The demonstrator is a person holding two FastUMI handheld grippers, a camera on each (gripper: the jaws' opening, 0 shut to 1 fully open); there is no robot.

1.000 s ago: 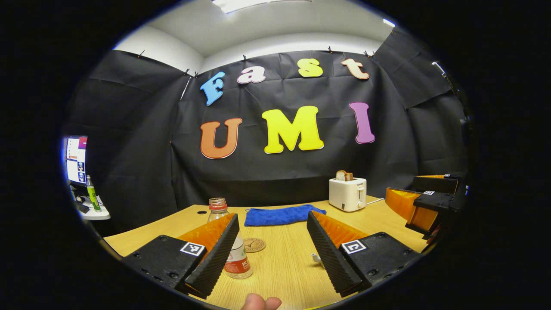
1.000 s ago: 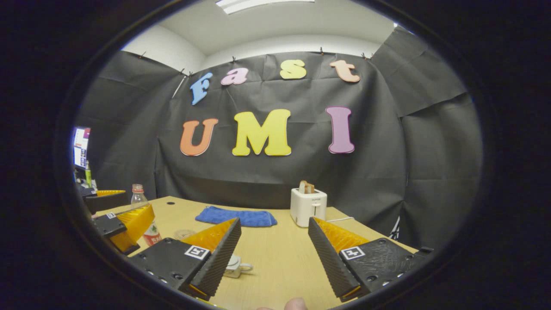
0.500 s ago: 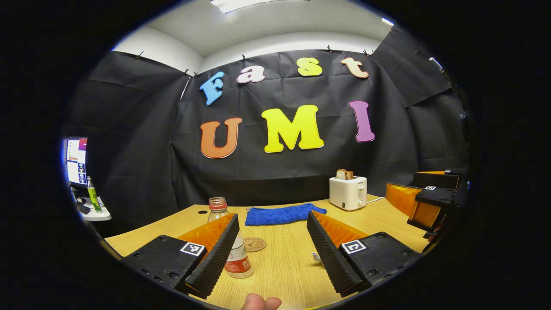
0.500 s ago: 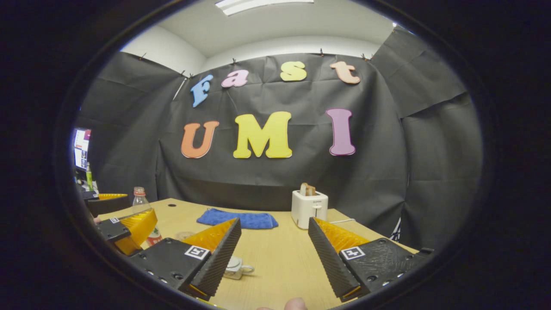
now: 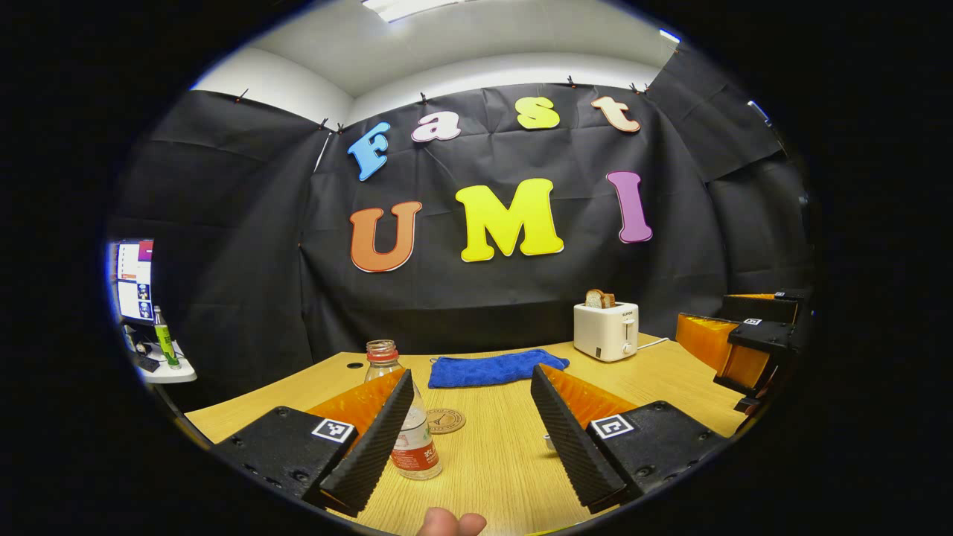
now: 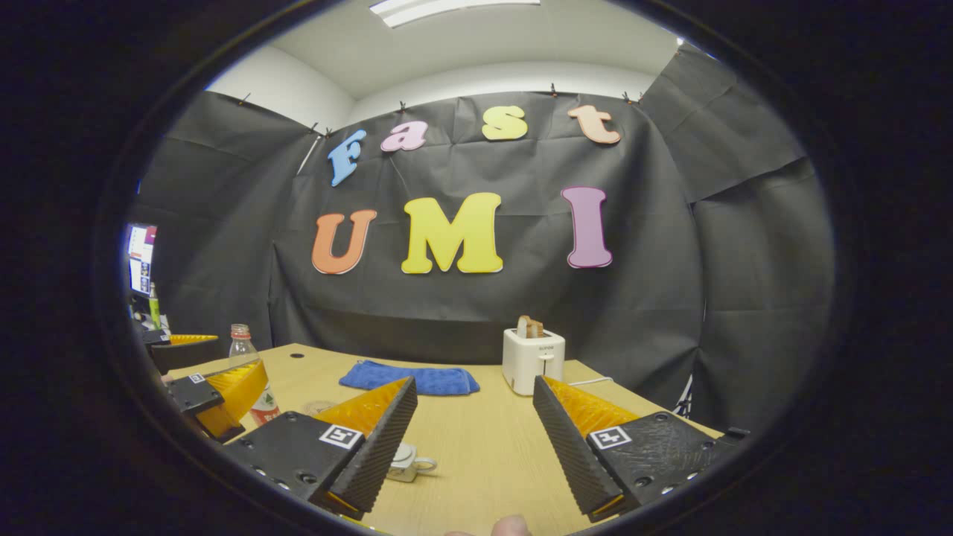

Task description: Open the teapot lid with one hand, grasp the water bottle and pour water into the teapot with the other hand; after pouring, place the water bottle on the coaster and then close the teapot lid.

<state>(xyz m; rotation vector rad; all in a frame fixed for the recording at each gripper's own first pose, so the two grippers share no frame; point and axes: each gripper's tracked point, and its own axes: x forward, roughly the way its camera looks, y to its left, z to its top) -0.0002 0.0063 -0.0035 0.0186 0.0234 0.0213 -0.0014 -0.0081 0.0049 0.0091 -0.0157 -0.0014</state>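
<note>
There, the clear plastic water bottle with a red label stood uncapped on the light wooden surface, partly behind the left gripper, whose jaws gaped wide. A round brown coaster lay just beside it. The small white teapot sat by the right gripper, jaws likewise spread. Farther back were a blue cloth and a white toaster.

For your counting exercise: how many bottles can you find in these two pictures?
2. A clear water bottle stands on the table, partly behind a finger of the left gripper. A green bottle stands on a side shelf, far left. Others may be hidden.
</note>
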